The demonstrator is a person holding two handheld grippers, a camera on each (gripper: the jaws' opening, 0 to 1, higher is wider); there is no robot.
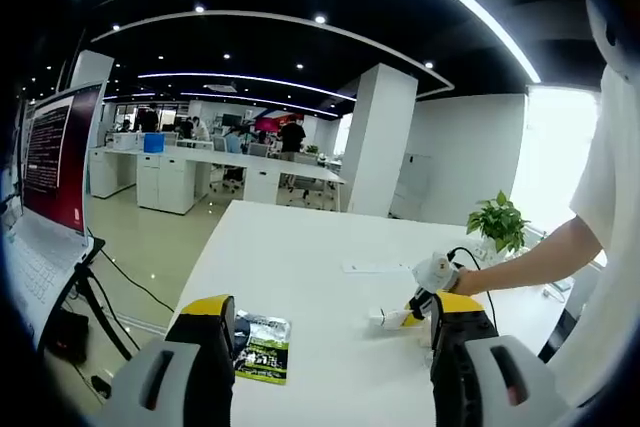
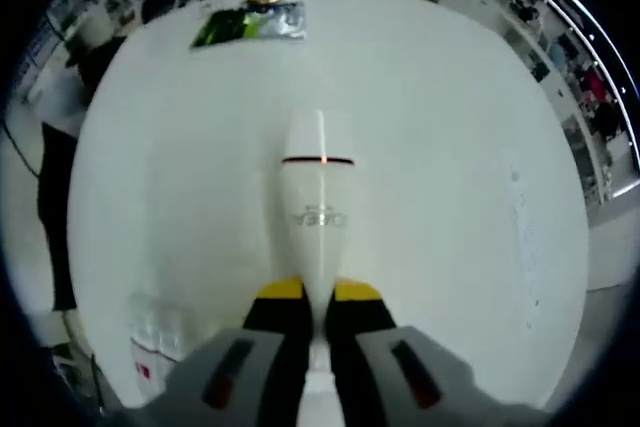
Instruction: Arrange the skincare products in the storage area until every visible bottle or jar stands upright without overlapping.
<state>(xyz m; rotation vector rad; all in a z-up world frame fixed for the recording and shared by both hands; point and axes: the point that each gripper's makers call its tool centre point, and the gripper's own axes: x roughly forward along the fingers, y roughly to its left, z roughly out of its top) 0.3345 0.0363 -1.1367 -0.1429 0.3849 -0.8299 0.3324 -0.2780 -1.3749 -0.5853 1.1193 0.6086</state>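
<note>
Right gripper [image 2: 318, 309] first: its jaws are pinched tight on the narrow end of a white tube [image 2: 318, 209], which sticks straight out ahead above the table [image 2: 450, 147], its wider end marked by a dark band. That tube looks light and smooth, probably a soft-walled squeeze tube, so I'd judge it slippery and apt to swing; a grip nearer the middle would steady it for standing up. Down at the lower left of the right gripper view sits a clear bottle [image 2: 155, 342] with a red label, and far across the table lies a green packet [image 2: 250, 23]. Over in the left gripper view, the left gripper [image 1: 335, 332] hangs wide open, holding nothing, with that packet [image 1: 263, 347] just beside its left jaw, and beyond, a gloved hand [image 1: 437, 273] working the tube [image 1: 388, 319] low over the tabletop, a plant [image 1: 497, 222] behind.
</note>
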